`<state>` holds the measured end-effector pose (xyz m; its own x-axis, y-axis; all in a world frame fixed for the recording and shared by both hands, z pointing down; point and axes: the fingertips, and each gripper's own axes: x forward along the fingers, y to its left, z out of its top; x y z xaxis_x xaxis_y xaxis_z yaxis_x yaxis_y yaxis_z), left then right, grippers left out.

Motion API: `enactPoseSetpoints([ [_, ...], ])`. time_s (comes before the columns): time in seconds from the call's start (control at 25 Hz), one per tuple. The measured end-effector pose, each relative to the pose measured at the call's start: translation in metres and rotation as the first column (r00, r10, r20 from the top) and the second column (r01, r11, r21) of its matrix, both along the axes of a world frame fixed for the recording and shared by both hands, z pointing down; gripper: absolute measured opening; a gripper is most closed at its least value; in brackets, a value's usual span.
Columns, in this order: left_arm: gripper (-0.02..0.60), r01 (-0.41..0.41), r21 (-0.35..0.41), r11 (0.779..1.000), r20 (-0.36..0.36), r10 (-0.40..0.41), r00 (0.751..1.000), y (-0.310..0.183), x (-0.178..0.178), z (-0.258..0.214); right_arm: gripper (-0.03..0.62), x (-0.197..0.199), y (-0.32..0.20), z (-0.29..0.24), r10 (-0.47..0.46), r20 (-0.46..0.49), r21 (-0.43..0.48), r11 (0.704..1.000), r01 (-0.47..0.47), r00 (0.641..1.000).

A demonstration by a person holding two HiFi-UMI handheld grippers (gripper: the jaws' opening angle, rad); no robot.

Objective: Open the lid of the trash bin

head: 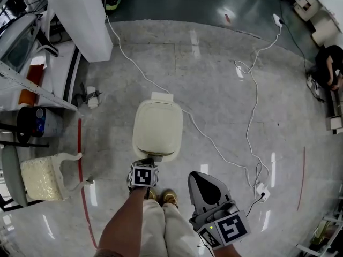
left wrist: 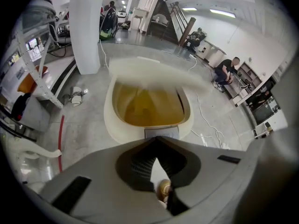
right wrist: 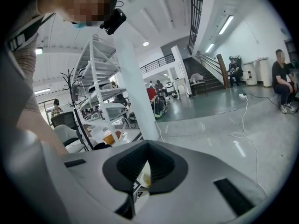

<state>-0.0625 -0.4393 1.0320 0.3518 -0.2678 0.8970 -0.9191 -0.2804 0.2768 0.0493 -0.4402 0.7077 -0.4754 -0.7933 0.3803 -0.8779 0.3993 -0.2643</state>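
Observation:
The cream trash bin stands on the floor just ahead of my feet. In the left gripper view its lid is a blurred band lifted off the rim, and the yellowish inside shows beneath it. A small grey tab sits at the bin's near edge. My left gripper is at that near edge, shut with nothing held. Off to the right of the bin, my right gripper is shut and empty, pointing away across the room.
A white cable runs past the bin's right side to a power strip. A white pillar and shelving stand at the left, with a cushioned white chair near. A person sits far right.

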Motion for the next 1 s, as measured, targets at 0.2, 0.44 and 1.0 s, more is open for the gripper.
enactPoseSetpoints([
  [0.2,0.000,-0.015,0.011,1.000,0.006,0.015,1.000,-0.001,-0.001,-0.002,0.032,0.000,0.003,0.005,-0.004,-0.002,-0.013,1.000,0.004,1.000],
  [0.44,0.000,0.009,0.014,1.000,0.009,-0.009,1.000,-0.005,-0.003,0.001,0.032,0.003,0.003,0.004,-0.008,0.003,-0.008,1.000,0.008,1.000],
  [1.0,-0.005,0.004,-0.007,1.000,0.003,-0.004,1.000,-0.013,-0.001,-0.042,0.032,0.005,0.002,-0.027,0.012,0.015,0.024,1.000,-0.012,1.000],
])
